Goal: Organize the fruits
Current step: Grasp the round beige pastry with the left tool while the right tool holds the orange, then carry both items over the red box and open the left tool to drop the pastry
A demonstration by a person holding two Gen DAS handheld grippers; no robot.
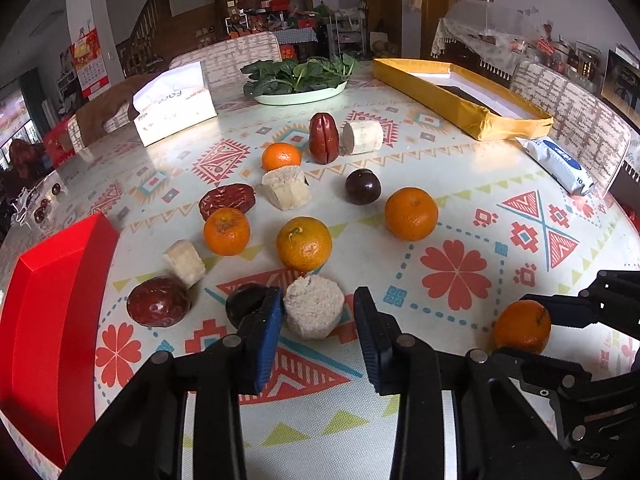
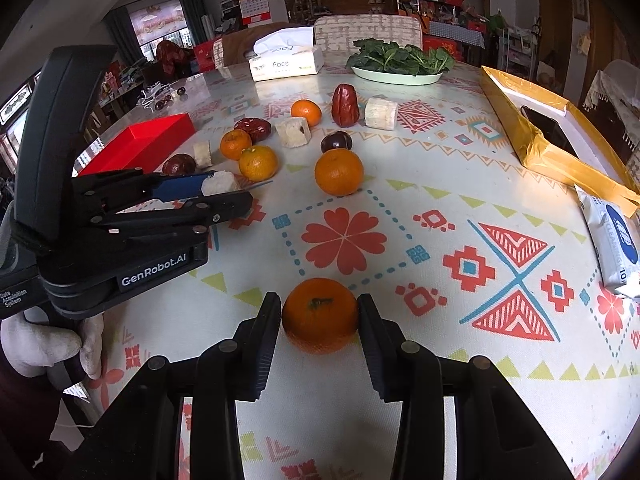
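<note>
Several tangerines, red dates, dark plums and pale cut cylinders lie on the patterned table. My left gripper is open around a pale cylinder piece, the left finger touching it and a gap on the right. A dark plum sits just left of it. My right gripper is shut on a tangerine resting on the table; the same tangerine shows in the left wrist view. A red tray lies at the left edge.
A yellow box, a tissue box, a plate of spinach and a wipes pack sit toward the far and right sides. Chairs stand behind the table.
</note>
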